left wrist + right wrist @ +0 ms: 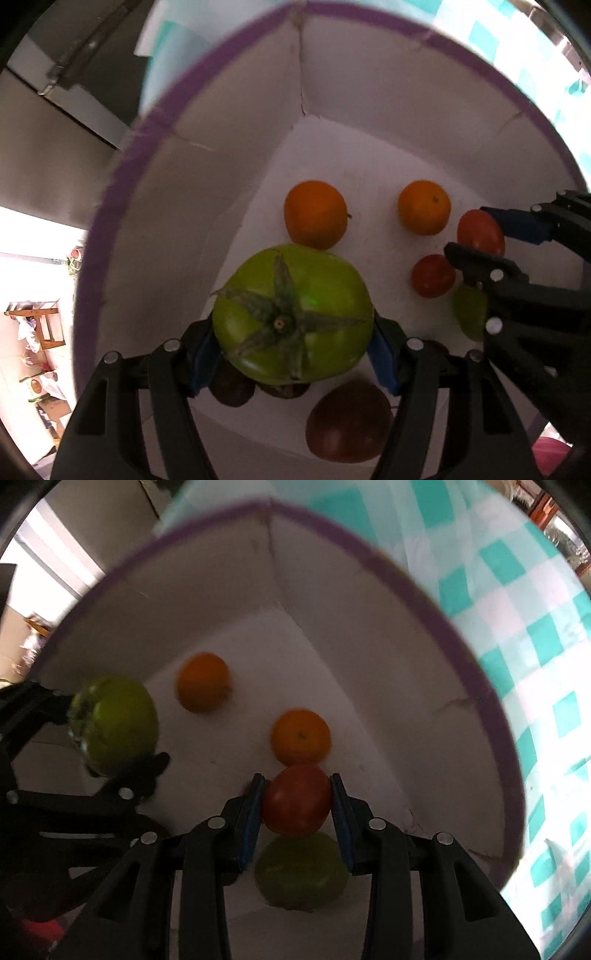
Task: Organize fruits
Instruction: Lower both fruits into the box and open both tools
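My left gripper (293, 334) is shut on a large green tomato (293, 317) with a dried star-shaped stem, held above the floor of a white box with a purple rim (110, 206). My right gripper (297, 805) is shut on a red tomato (297, 799) inside the same box (436, 627). In the left wrist view the right gripper (480, 238) holds that red tomato (480, 232) at the right. In the right wrist view the left gripper (114, 738) holds the green tomato (118, 723) at the left.
On the box floor lie two oranges (316, 214) (424, 206), another red tomato (433, 275), a green fruit (471, 314), a dark red fruit (349, 421) and dark round fruits (232, 387). A teal checked cloth (535, 635) lies outside the box.
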